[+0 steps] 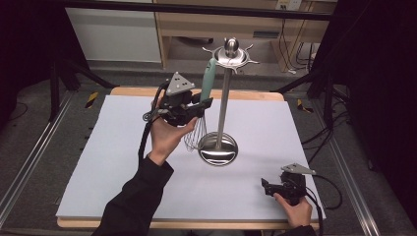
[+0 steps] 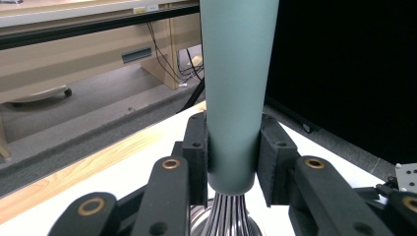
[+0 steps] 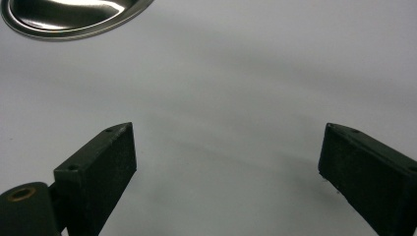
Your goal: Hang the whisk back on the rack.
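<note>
Table (image 1: 123, 162) under white sheet, wooden shelving (image 1: 206, 29) behind, dark floor.

My left gripper (image 1: 204, 105) sits at the stand's (image 1: 222, 98) nine o'clock, whisk (image 1: 205, 93) between them; my right gripper (image 1: 268, 187) rests at its five o'clock on the table (image 1: 123, 162).

One whisk (image 1: 200, 113), one stand (image 1: 222, 98), two tools

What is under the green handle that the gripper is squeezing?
Under the whisk handle, clamped by the left gripper, shiny whisk wires fan out. In the high view they hang beside the stand's round base. The gripper's arms cover the wires' lower ends.
</note>
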Motion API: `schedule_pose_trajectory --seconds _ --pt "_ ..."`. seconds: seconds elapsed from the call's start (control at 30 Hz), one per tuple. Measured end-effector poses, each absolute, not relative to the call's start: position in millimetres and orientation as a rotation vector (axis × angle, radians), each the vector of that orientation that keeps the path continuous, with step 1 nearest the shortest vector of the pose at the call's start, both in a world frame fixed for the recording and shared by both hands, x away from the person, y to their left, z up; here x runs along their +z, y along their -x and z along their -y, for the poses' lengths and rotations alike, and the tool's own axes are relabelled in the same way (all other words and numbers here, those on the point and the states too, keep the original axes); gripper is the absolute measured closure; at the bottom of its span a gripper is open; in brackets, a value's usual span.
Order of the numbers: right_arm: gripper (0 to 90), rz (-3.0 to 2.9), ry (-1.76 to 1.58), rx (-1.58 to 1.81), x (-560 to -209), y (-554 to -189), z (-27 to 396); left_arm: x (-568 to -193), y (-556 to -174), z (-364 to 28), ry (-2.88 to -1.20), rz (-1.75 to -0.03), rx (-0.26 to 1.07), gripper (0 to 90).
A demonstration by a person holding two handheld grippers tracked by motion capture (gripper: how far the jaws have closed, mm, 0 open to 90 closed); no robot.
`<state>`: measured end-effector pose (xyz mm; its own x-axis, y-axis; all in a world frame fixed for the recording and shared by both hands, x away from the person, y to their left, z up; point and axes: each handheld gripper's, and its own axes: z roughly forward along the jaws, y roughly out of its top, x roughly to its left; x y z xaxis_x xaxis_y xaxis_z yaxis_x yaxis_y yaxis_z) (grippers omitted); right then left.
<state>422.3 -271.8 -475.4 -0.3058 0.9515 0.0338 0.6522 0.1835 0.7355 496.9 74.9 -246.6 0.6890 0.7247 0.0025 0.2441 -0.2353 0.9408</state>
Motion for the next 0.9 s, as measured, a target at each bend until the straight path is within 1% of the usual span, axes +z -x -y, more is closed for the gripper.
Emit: schedule_pose_trajectory --seconds 0.27,0.4,0.5,0.9 --pt "7.8 -2.035 -1.506 0.923 -475.7 -422.4 271.6 -253.7 -500.6 -70.5 -1.769 -0.753 0.570 68.9" --pt "7.7 -2.036 -1.506 0.926 -475.5 -422.1 272.0 -256.8 -503.7 -69.9 -1.752 -0.737 0.553 68.8" --pt "7.7 -2.036 -1.507 0.925 -475.7 -422.4 272.3 -258.2 -505.2 -68.5 -1.751 -0.732 0.581 68.8" --pt "7.7 -2.037 -1.507 0.919 -476.1 -422.5 272.2 -263.1 -506.3 -66.0 -1.724 -0.724 0.604 68.1"
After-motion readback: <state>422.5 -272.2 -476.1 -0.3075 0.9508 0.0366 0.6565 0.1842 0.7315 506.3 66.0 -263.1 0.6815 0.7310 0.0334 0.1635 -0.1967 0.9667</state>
